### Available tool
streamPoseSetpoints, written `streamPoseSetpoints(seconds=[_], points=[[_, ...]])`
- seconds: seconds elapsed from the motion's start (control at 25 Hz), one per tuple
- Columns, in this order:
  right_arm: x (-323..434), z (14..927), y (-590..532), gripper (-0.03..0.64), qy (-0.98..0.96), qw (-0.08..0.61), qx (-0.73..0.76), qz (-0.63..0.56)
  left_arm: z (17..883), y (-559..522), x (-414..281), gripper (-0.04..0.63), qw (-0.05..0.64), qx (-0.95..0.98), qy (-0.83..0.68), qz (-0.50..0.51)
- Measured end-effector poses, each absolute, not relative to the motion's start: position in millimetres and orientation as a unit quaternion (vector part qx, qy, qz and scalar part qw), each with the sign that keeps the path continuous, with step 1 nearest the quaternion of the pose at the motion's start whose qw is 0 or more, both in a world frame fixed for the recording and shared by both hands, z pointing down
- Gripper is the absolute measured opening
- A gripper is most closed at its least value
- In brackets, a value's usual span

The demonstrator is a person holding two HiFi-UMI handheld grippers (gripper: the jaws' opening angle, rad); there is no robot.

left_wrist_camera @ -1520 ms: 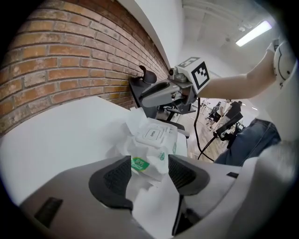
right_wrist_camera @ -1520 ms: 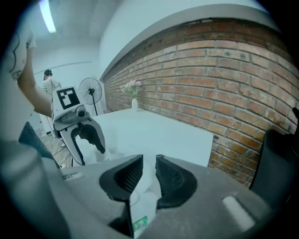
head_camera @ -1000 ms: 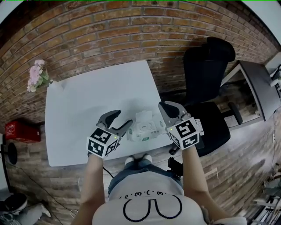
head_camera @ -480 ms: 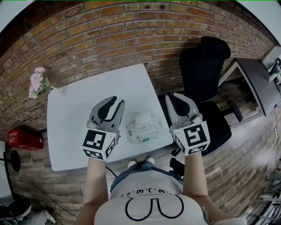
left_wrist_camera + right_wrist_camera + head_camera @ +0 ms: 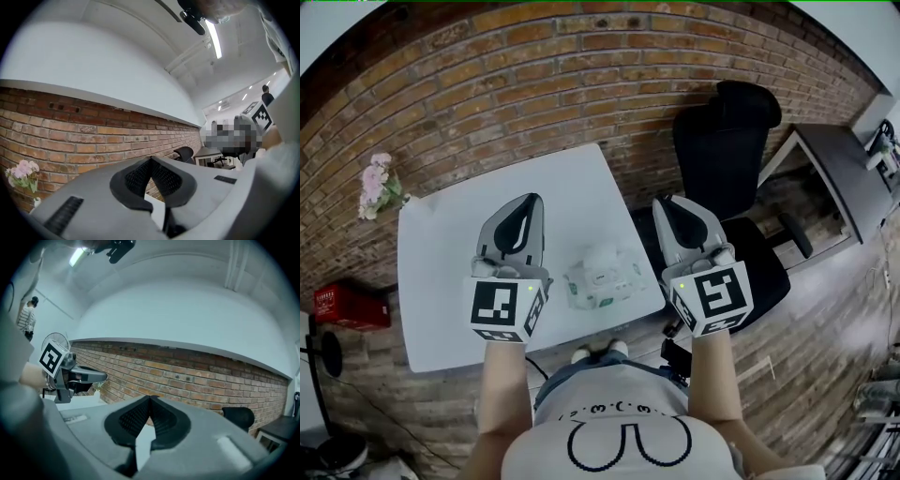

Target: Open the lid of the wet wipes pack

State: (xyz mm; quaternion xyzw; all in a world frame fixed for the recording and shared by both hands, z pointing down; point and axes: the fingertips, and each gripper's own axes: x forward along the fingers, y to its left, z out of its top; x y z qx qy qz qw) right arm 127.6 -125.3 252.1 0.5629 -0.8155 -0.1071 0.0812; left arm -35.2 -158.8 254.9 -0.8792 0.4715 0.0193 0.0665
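The soft white-and-green wet wipes pack lies on the white rectangular table, near its front edge and close to the right corner. Its white hinged lid seems to stand up from the top. The picture is small, so I judge it open rather than see it plainly.

The grey left gripper hovers above the table just left of the pack. The grey right gripper hovers to its right, over the table's right edge. Neither touches the pack. The left fingers have just been closing and are now clenched tip to tip with nothing between them. The right fingers are pressed together on nothing as well. Both grippers point about level at the red brick wall, so their own cameras do not see the pack.

Several things could go wrong from here:

- **Lid falling shut:** nothing holds the lid. A springy hinge could let it drop or snap shut again, and the opening would be undone.
- **Pack sliding or falling:** the pack looks light and soft and sits close to the table's edge. A gripper that comes down carelessly, or pushes the lid with nothing bracing the pack, would probably slide it or tip it to the floor.
- **Shoving instead of pinching:** clenched fingers cannot take hold. Unless they part first, a fresh reach would shove the pack rather than pinch the lid.
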Motion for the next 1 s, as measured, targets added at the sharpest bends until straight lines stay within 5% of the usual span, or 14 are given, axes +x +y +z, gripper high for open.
streamPoseSetpoints(seconds=[1.0], points=[[126,237,-128,0.002,-0.812,0.077,0.568,-0.115,251,-163,-37,-0.002,0.074,-0.878,0.473,0.012]])
